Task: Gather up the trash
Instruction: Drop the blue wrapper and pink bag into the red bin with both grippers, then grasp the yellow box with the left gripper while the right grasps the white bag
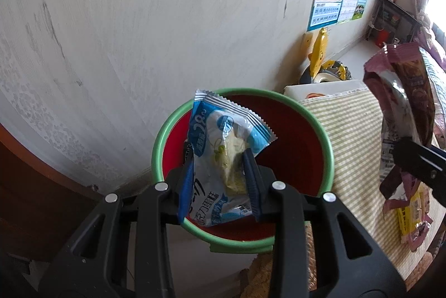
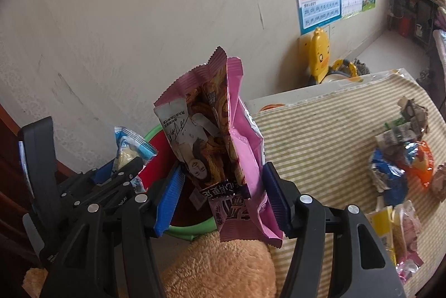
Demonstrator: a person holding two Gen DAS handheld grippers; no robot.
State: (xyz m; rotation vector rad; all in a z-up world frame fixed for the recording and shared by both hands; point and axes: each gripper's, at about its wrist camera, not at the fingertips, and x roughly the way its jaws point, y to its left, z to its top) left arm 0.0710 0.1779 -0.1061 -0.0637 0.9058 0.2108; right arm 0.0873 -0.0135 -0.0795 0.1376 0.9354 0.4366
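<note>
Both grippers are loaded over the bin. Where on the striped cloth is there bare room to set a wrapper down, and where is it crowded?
The striped cloth lies bare from the green-rimmed bin across to the trash pile. Its right side is crowded with crumpled wrappers. The bin looks empty inside as far as visible.

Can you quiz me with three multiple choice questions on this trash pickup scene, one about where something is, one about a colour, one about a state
1. Where is the blue-and-white wrapper?
A. over the bucket
B. flat on the striped cloth
C. on the floor

2. What colour is the bucket's rim?
A. yellow
B. green
C. black

3. What is the right claw doing?
A. hanging empty
B. gripping the yellow duck toy
C. gripping a pink wrapper

Answers:
1 A, the left claw holds it above the red inside of the bucket.
2 B, a green ring circles the red interior.
3 C, the pink wrapper sits pinched between its blue pads.
</note>
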